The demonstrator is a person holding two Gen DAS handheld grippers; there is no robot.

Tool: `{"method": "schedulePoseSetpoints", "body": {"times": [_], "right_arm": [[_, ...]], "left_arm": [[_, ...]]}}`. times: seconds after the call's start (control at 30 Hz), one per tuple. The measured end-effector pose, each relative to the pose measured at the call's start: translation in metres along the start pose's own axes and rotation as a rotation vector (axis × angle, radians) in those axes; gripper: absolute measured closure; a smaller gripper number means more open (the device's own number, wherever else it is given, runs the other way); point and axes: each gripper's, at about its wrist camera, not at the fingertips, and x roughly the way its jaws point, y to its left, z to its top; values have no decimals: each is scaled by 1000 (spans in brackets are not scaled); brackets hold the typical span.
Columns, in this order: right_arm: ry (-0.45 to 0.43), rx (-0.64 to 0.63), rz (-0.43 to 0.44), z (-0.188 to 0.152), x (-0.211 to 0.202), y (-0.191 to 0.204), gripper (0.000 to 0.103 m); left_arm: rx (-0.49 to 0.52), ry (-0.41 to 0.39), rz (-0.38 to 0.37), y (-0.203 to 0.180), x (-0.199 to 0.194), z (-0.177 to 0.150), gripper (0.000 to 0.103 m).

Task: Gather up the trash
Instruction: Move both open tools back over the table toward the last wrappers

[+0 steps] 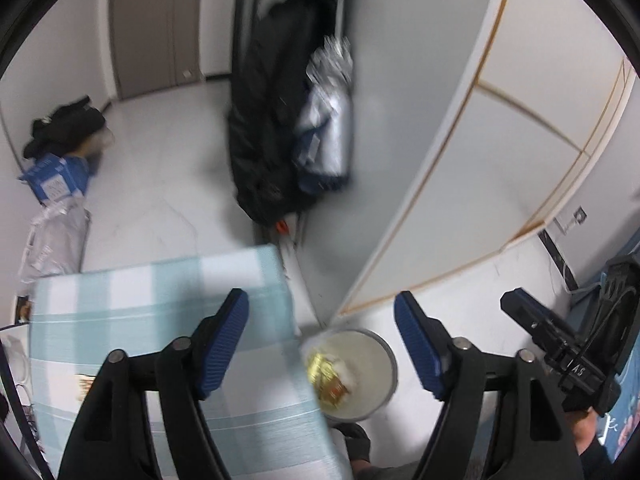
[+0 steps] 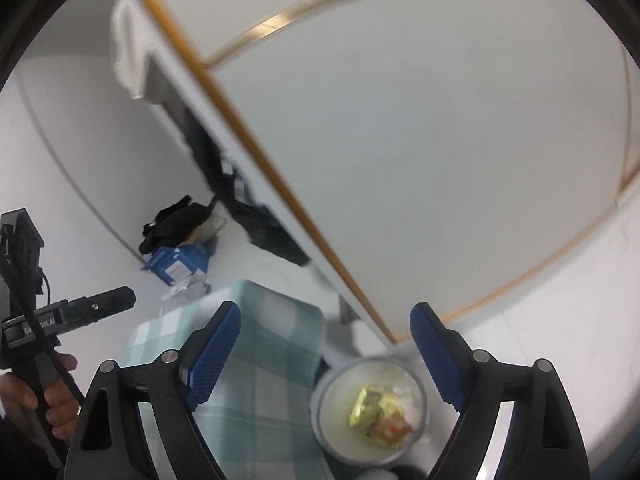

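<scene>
The left gripper (image 1: 320, 344), a black claw with 2 blue ribbed pads, stands released, its jaws spread wide with nothing between them. The right gripper (image 2: 326, 354), built the same way, is likewise spread and empty. Each one also shows at the edge of the other's view, carried in a hand.

Below both, on the pale floor, sits the round white waste bin with a grey rim (image 2: 370, 408). Inside it lies the crumpled gold foil wrapper (image 2: 370, 404), with a scrap of reddish-orange packaging (image 2: 394, 432) just beside it and something white and crumpled against the bin's wall. The bin stands just beside the corner of the table covered in a pale teal and white checked cloth (image 1: 160, 300), close to a white cabinet door with a thin gold trim line (image 1: 500, 160).

With trash already lying in the bin and neither claw carrying anything, the step in hand looks like the pause after a drop, with both grippers well above the bin and free for the next piece.

What comes next is a search. Across the floor, by the far wall, lie a blue and white cardboard box (image 1: 56, 178), a grey crinkled plastic bag (image 1: 56, 240) and a heap of black fabric (image 1: 66, 128). Whether any of these counts as trash cannot be told; the frames are blurred. The next move calls for choosing 1 candidate, bringing 1 open claw down around it, and closing firmly enough to carry it to the bin.
</scene>
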Motion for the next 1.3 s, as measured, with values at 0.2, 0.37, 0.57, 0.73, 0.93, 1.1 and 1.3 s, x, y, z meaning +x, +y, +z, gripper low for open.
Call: {"method": "schedulePoseSetpoints", "body": {"times": [0.2,0.37,0.57,0.73,0.93,1.1,1.3], "right_arm": [[-60,-181,-1,13,-10,73,10],[-62,-258,33,13,-9,124,10],[-97,-354,70,9,-19,180,4],[-86,-410,108,-4,-18,220,3],[-37,-475,149,-26,0,267,2],[14,-514,172,-50,20,298,2],[109,-550,156,-73,52,316,2]], "left_arm": [[-42,-115,48,29,-46,1,24],[-90,-197,111,58,-72,-3,18],[-147,-279,169,92,-100,-15,10],[-176,-352,211,114,-116,-28,9],[-213,-380,251,140,-117,-42,9],[-251,-383,257,165,-112,-55,9],[-296,-349,252,191,-97,-71,9]]}}
